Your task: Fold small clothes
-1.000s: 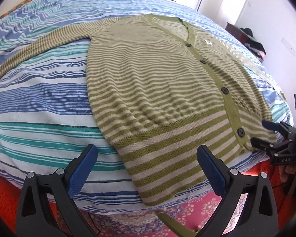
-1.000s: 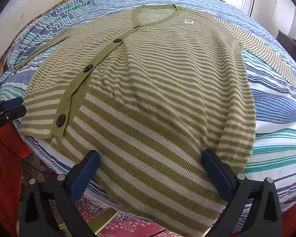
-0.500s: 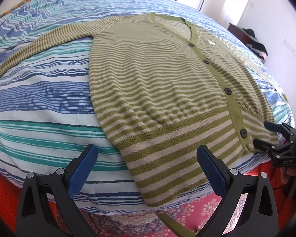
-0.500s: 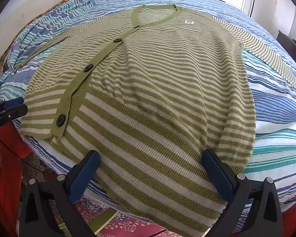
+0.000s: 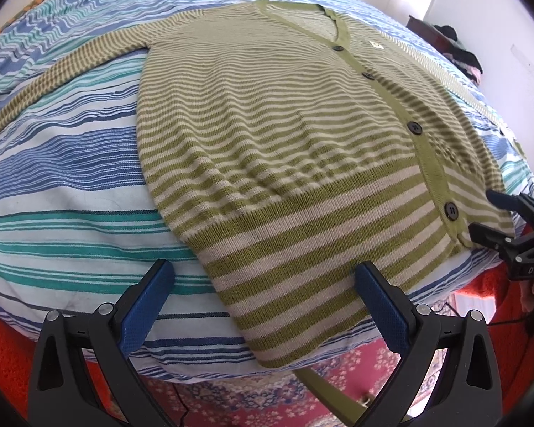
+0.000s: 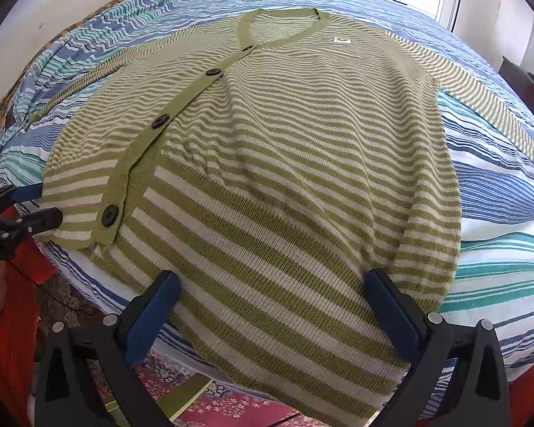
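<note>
A green and cream striped cardigan with black buttons lies flat, front up, on the bed, sleeves spread to both sides; it also shows in the right wrist view. Its hem hangs over the near edge of the bed. My left gripper is open and empty, just before the hem's left corner. My right gripper is open and empty, its jaws either side of the hem's right part. Each gripper shows at the edge of the other's view, the right one and the left one.
The bed has a blue, teal and white striped cover. A red patterned rug lies on the floor below the near edge. Dark clothes sit on furniture at the far right by the white wall.
The left gripper has moved closer to the hem and slightly left, so the cardigan looks larger. The right gripper has barely moved.
</note>
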Motion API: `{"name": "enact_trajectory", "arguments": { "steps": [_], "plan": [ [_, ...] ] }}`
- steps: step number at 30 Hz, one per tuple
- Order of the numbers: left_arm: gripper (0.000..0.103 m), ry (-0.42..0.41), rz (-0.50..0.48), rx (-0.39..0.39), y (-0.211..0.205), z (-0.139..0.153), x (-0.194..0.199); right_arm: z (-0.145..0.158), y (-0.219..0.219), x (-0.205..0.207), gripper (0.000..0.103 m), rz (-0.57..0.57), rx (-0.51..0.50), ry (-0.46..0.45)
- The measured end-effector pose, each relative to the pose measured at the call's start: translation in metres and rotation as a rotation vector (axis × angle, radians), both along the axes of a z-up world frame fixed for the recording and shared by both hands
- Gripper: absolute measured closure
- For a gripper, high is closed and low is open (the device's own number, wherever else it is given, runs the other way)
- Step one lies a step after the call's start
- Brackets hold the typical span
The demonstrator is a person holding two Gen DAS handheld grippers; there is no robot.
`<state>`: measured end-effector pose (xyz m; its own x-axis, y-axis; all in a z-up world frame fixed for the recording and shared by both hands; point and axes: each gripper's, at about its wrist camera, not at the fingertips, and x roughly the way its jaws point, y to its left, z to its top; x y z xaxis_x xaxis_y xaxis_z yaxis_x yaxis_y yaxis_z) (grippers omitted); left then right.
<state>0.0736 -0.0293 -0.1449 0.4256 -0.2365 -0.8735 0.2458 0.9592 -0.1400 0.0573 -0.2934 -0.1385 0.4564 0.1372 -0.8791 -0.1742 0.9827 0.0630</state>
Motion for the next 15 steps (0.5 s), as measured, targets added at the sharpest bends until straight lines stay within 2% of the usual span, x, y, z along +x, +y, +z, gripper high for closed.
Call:
{"name": "enact_trajectory", "arguments": {
  "steps": [15],
  "plan": [
    [0.002,0.002,0.003,-0.007,0.0042,0.0001,-0.0004,0.0001,0.0007,-0.0003,0.0,0.0,-0.001,-0.001]
  ]
}}
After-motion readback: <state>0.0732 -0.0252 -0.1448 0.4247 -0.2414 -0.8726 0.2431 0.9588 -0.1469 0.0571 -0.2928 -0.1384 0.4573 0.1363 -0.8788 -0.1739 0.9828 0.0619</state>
